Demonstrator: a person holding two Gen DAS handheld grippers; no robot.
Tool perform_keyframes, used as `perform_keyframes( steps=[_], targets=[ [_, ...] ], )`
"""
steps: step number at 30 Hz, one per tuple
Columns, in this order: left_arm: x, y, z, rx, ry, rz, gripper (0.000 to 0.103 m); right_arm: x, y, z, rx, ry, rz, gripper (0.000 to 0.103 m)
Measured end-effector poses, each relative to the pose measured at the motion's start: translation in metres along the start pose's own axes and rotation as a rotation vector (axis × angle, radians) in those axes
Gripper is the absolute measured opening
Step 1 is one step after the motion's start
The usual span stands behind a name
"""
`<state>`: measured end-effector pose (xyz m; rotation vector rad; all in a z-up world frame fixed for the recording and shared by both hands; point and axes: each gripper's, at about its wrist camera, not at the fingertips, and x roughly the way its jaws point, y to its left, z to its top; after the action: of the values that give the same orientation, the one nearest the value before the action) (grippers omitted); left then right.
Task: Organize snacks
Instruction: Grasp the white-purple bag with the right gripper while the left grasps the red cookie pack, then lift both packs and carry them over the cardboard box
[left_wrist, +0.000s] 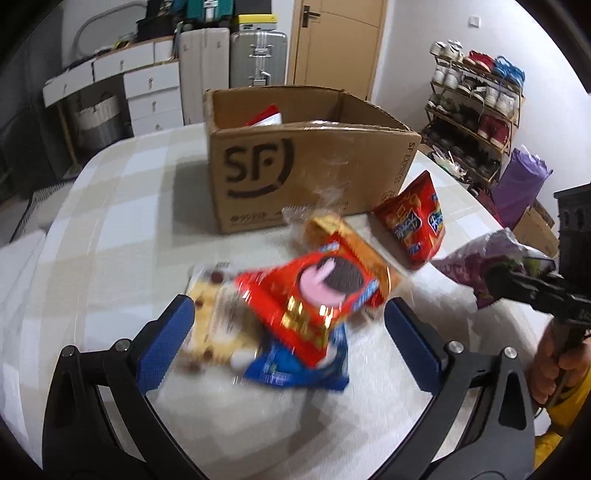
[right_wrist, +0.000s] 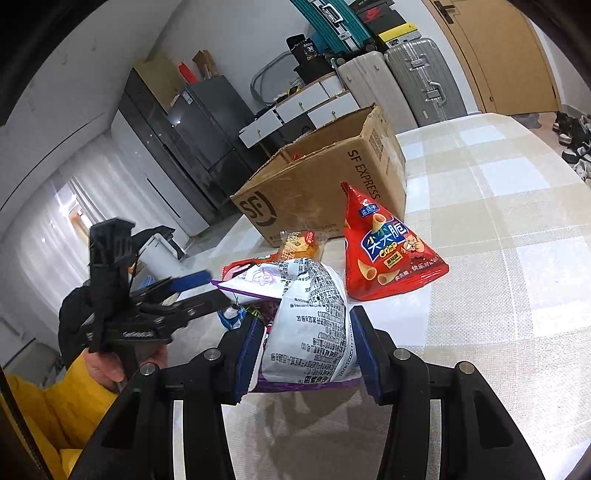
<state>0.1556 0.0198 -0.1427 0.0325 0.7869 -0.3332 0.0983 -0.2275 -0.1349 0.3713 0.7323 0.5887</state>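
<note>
On the checked table (left_wrist: 110, 229), from the left wrist view, I find one open cardboard box (left_wrist: 295, 166) standing toward the far edge, with bare cloth to its left. My left gripper (left_wrist: 288, 325) hangs with its blue fingers (left_wrist: 166, 343) spread wide around a blurred heap, touching none of it that I can confirm. I count four packets there: one red cookie packet (left_wrist: 317, 295) on top, one pale packet (left_wrist: 218, 317), one blue packet (left_wrist: 303, 369) and one orange packet (left_wrist: 332, 229) behind. One red crisp bag (left_wrist: 417, 225) stands just beside the box's right corner.

From the right wrist view, my right gripper (right_wrist: 306, 354) is pinching one white-and-purple bag (right_wrist: 314, 321) between its blue pads, lifted off the cloth. Open table lies to the right, up to its curved edge. The left gripper's fingertips sit close to this bag's top.
</note>
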Motion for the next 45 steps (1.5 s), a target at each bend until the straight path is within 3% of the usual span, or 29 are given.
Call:
perform_keyframes(
  steps=[5,8,10,12,15,24,34,40,45],
  targets=[
    [0.021,-0.009,0.010,0.047,0.015,-0.041,0.099,-0.001,-0.001,0.000,0.010,0.000,0.011,0.048],
    [0.025,-0.006,0.015,0.036,0.027,-0.096,0.078,-0.001,-0.002,0.000,0.017,0.001,0.015,0.048],
    [0.025,-0.006,0.015,0.035,0.027,-0.109,0.072,-0.001,-0.001,0.000,0.019,0.003,0.018,0.048],
    [0.024,-0.008,0.014,0.050,0.032,-0.122,0.055,-0.001,-0.002,0.000,0.019,0.003,0.021,0.048],
    [0.022,-0.010,0.009,0.061,0.037,-0.132,0.044,0.000,-0.001,0.000,0.017,0.005,0.021,0.048],
    [0.006,-0.006,0.005,0.032,0.016,-0.140,0.040,-0.001,-0.001,0.000,0.020,-0.002,0.011,0.048],
    [-0.057,-0.003,0.014,0.010,-0.090,-0.114,0.040,-0.014,0.005,0.005,0.027,-0.047,0.027,0.048],
    [-0.115,-0.007,0.024,0.015,-0.190,-0.103,0.040,-0.044,0.044,0.036,-0.062,-0.125,0.028,0.048],
    [-0.150,-0.004,0.041,-0.036,-0.201,-0.079,0.040,-0.067,0.089,0.067,-0.160,-0.170,0.026,0.048]
  ],
)
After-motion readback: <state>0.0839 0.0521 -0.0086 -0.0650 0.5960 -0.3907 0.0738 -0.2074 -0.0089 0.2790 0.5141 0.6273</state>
